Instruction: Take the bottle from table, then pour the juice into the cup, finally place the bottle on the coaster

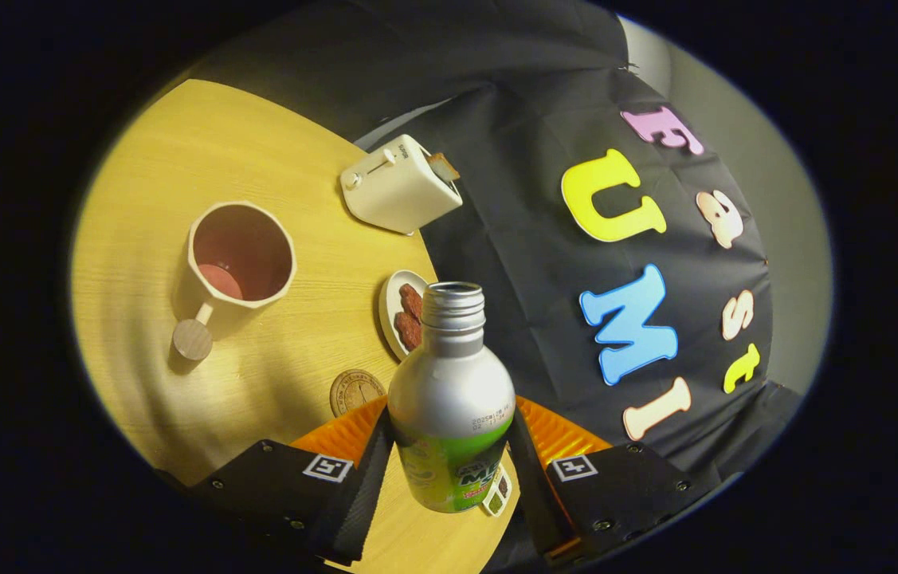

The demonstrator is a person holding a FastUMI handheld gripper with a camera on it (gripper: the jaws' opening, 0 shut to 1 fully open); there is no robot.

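A cream cup with a round wooden handle [235,267] sits on the yellow wooden table [178,159], off to the side. The round brown coaster [355,391] lies just ahead of the fingers. The gripper [449,470] pinches the silver and green open bottle [450,406], lifted and tilted. Tip it too early and I think juice lands on the table.
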